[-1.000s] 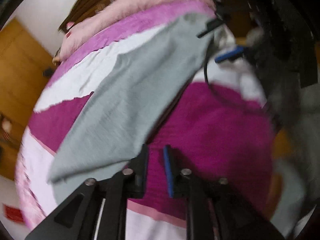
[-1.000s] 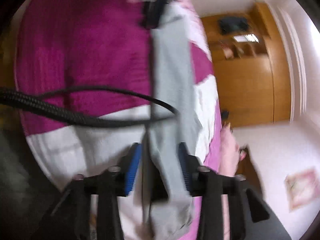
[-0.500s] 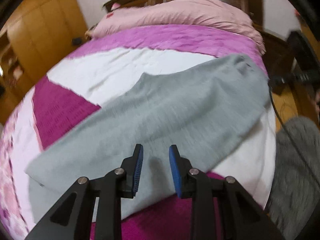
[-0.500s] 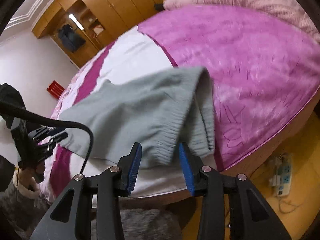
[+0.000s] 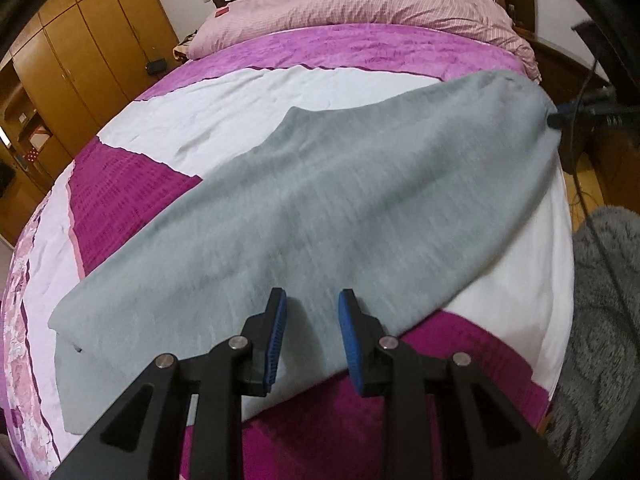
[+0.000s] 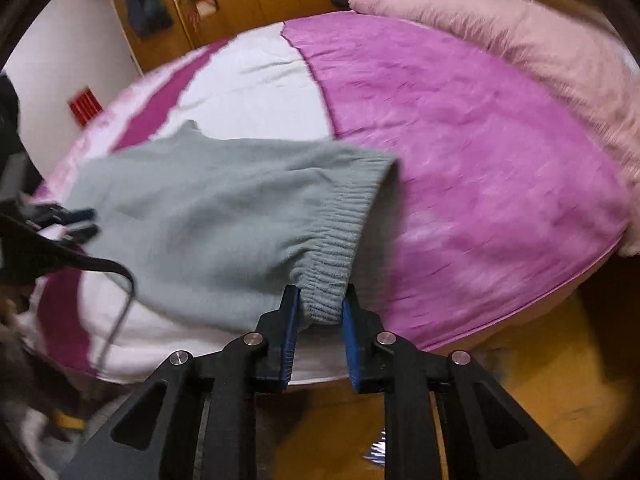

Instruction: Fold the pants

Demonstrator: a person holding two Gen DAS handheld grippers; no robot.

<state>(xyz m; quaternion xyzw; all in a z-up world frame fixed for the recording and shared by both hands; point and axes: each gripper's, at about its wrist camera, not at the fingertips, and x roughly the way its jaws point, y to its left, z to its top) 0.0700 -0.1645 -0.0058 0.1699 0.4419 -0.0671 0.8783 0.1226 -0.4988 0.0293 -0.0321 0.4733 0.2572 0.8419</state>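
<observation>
Grey knit pants (image 5: 340,204) lie spread across the bed, legs running to the near left, waistband at the far right edge. My left gripper (image 5: 312,316) is open and hovers just over the pants' near edge, holding nothing. In the right wrist view the pants (image 6: 224,216) reach my right gripper (image 6: 320,308), whose jaws close around the ribbed waistband corner (image 6: 332,264) at the bed's side edge. The left gripper also shows in the right wrist view (image 6: 76,220) at the far left. The right gripper's tip shows in the left wrist view (image 5: 568,114).
The bed (image 5: 132,192) has a magenta, white and pink patchwork cover, with a pink duvet (image 5: 360,8) at the headboard. Wooden wardrobes (image 5: 92,52) stand at the left. A grey rug (image 5: 600,320) and wooden floor (image 6: 540,380) lie beside the bed. A black cable (image 6: 80,264) hangs near.
The pants have come down from hanging in the air to lying flat on the bed. My left gripper has let go and opened. My right gripper still has the waistband.
</observation>
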